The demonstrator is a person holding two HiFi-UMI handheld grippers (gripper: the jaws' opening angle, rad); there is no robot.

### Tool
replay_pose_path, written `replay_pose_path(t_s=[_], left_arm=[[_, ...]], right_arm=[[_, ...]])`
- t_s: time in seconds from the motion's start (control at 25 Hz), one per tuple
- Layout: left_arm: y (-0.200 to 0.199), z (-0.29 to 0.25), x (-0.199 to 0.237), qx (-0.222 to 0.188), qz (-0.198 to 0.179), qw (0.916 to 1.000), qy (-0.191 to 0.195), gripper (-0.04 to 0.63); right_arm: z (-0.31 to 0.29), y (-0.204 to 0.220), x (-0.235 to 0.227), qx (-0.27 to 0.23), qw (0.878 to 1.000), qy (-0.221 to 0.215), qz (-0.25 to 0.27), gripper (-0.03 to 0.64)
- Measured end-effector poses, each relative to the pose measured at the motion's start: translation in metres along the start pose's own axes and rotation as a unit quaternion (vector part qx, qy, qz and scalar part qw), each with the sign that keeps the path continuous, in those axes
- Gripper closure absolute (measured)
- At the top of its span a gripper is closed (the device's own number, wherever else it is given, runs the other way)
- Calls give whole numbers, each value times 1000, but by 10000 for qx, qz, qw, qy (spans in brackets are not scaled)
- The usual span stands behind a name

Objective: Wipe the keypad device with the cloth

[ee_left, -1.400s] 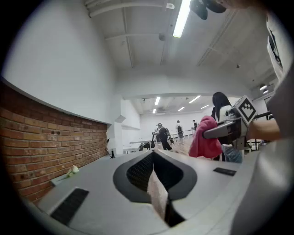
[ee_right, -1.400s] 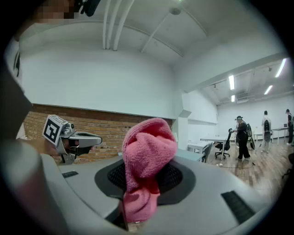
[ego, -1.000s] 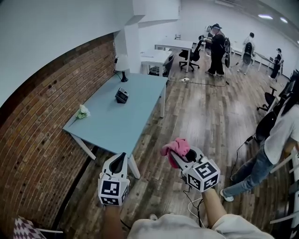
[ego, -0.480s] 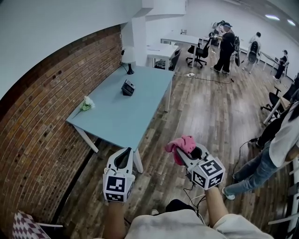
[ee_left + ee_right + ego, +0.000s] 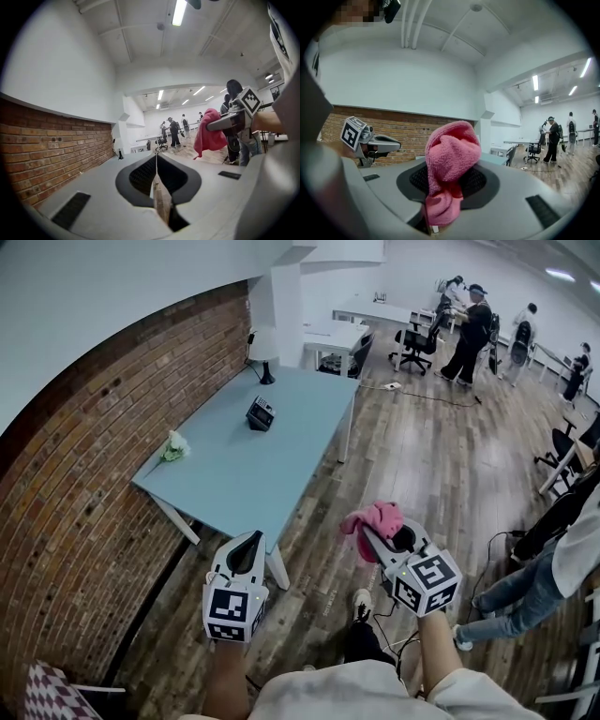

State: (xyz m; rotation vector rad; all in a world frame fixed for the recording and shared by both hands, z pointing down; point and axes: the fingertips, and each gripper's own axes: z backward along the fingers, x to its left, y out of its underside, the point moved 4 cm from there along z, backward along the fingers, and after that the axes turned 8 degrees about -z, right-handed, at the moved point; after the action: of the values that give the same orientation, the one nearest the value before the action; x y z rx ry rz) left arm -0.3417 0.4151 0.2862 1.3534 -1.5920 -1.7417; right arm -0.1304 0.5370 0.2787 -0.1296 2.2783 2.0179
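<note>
where the cloth [image 5: 377, 517] is: bunched up and pink, pinched tight in the right tool [image 5: 367, 532], out over the wood floor [image 5: 422, 456].
left tool [image 5: 256, 538]: its two sides are pressed together with nothing in between; it is held just off the near end of the worktop [image 5: 234, 484].
keypad device [image 5: 260, 413]: a small dark box lying on the blue worktop, toward the far end, well apart from both tools.
also on the worktop: a white lamp [image 5: 264, 348] at the far end, and a small white and green thing [image 5: 172, 448] by the brick wall [image 5: 84, 474].
far back: people [image 5: 469, 329] stand across the room.
</note>
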Motion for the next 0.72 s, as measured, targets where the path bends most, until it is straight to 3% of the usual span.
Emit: replay_pose_path(t_s=[0.72], left_arm=[[-34,-237,34,358,198,9970,-653,580]], right_arm=[[-156,-49,-213,253,9983,-519,11,479]])
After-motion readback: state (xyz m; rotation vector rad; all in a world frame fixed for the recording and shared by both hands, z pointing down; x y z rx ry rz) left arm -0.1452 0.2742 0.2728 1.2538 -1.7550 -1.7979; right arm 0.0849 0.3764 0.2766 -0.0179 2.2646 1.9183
